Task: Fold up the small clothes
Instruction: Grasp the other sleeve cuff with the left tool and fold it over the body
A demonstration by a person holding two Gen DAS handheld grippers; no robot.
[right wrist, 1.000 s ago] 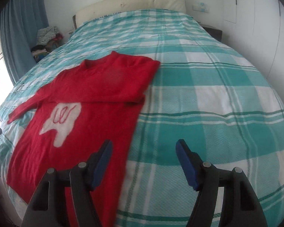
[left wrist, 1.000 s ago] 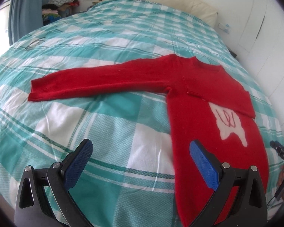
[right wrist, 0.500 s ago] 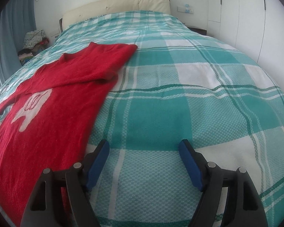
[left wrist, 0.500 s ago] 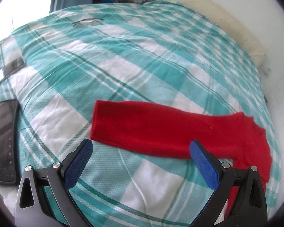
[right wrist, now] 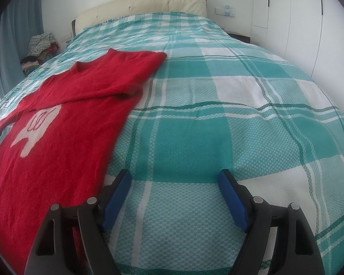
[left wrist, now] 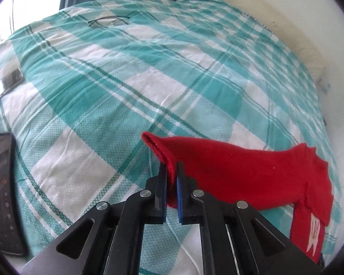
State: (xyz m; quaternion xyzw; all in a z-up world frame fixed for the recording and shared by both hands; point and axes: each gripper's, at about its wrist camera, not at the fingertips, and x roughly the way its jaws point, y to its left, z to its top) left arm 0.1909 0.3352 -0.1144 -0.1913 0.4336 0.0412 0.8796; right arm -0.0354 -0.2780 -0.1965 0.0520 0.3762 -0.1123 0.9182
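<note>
Red knit sweater with white motif (right wrist: 64,123) on teal plaid bed (right wrist: 217,126) | one sleeve folded in | my left gripper (left wrist: 171,171) jaws clamp other cuff, apparently lifted | right gripper (right wrist: 174,181) jaws open, idle | body folds pending

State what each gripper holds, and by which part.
Left gripper is shut on the red sweater at its sleeve cuff. Right gripper is open, holding nothing.
</note>
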